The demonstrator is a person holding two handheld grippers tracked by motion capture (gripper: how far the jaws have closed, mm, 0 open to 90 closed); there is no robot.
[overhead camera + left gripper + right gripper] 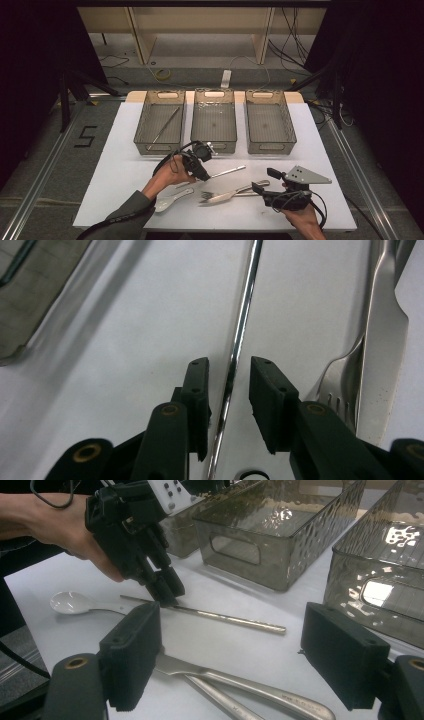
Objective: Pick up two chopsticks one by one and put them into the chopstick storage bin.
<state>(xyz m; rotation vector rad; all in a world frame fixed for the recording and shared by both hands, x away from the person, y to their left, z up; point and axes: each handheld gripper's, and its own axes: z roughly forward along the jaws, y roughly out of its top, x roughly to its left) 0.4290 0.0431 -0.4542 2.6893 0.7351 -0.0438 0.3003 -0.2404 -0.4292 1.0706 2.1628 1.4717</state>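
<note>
left tool [204, 175] poised over a metal chopstick [227, 171] at the centre of the white counter [120, 165]

in the left gripper view the left tool's two jaws stand a little apart on either side of the chopstick, which runs up the middle of the frame between them; neither pad visibly touches it. the right tool [259, 186], at the lower right of the high view, has its jaws wide apart and holds nothing. three grey bins [214, 122] stand in a row across the upper middle of the high view; the left one holds a second chopstick [164, 127]. lying loose on the counter below centre: one white spoon [167, 201], one fork [215, 196] and one knife [250, 188], the fork and knife touching each other.
</note>
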